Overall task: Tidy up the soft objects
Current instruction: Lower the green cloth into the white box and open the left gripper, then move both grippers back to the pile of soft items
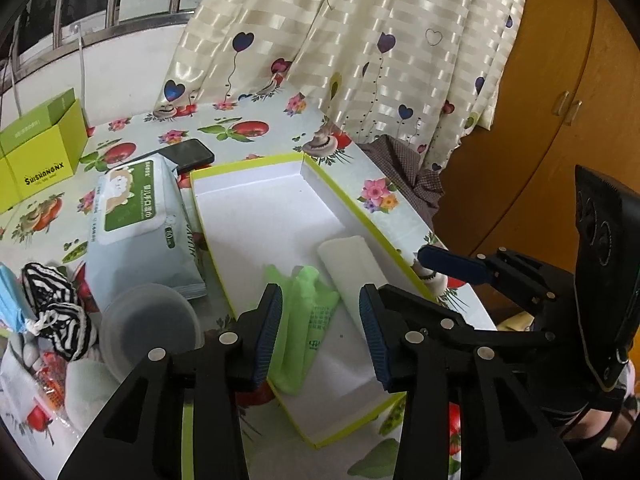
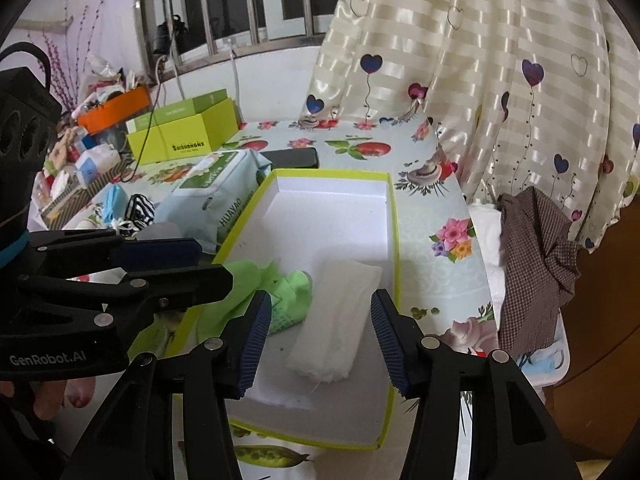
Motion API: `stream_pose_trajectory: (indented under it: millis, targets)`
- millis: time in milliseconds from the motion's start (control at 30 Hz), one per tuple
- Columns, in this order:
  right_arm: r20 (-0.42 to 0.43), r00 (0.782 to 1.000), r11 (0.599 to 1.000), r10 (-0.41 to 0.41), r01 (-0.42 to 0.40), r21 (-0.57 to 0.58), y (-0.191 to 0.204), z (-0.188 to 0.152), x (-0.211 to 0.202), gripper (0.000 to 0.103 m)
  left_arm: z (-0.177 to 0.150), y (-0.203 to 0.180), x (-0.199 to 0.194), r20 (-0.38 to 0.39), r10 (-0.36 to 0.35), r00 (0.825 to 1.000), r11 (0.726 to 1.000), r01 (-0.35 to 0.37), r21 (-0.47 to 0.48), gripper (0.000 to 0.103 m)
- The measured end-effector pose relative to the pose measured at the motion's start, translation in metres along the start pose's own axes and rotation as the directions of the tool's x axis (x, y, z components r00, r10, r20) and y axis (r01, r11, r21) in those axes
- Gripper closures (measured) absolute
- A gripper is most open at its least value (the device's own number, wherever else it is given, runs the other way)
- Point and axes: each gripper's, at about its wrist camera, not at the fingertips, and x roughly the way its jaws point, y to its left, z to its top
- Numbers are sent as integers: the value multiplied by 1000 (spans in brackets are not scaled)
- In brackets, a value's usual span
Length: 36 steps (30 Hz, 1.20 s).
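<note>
Left wrist view had the left gripper [image 1: 320,332] nearest, its jaws wide apart and gripping nothing, poised over the green folded cloth [image 1: 304,320] that lay inside the shallow box [image 1: 256,164] near its front corner. Beside it the right gripper [image 2: 316,344] also stood open and empty above the white folded cloth [image 2: 336,320], which rested along the box's right wall. Both cloths looked thin, limp and loosely folded. To release cleanly, the pads should probably lift straight up so no fold snagged. Further off, beyond the box's left wall on the table [image 1: 400,208], sat a wipes pack [image 1: 136,224], a striped fabric piece [image 1: 56,308] and blue masks [image 1: 12,300], likely next.
</note>
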Motion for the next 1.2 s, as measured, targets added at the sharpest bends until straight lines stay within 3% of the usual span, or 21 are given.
stream_pose_trajectory:
  millis: [433,733,1200]
  targets:
    - [50,999,999,-6,8,-42,26,4,-35,52,-13,2,-48,86,31,996,999,-33,17,61]
    - [76,997,996,34,-27,-83,52,3,-51,52,-30,11,-79,136,57,989,998,-57,-3,61]
    - [70,993,986,95,-84,-147,95,3,-52,52,-53,40,-102,153,107,982,993,-97,-72,61]
